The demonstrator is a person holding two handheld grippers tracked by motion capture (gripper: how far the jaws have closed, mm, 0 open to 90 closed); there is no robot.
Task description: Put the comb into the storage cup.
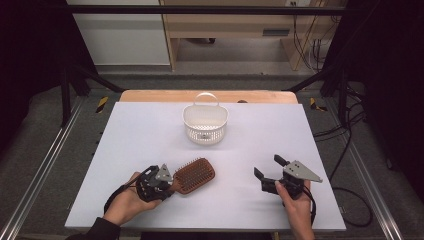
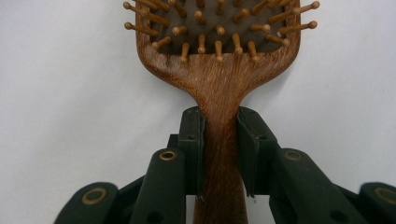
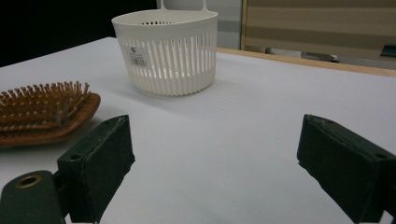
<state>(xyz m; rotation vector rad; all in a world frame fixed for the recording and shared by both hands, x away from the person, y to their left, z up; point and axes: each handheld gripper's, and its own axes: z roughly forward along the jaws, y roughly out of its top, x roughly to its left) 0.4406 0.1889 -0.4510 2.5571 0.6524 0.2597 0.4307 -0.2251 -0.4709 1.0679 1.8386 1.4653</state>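
Two grippers are working near the table's front edge: the left gripper (image 1: 167, 187) is clamping the wooden hairbrush (image 1: 195, 175) by its handle, bristles up; the right gripper (image 1: 269, 168) is standing open, holding nothing. Farther back, a white slotted basket (image 1: 205, 123) is sitting upright.

High cam overhead; gripper cams low, share hairbrush (image 1: 195, 175).
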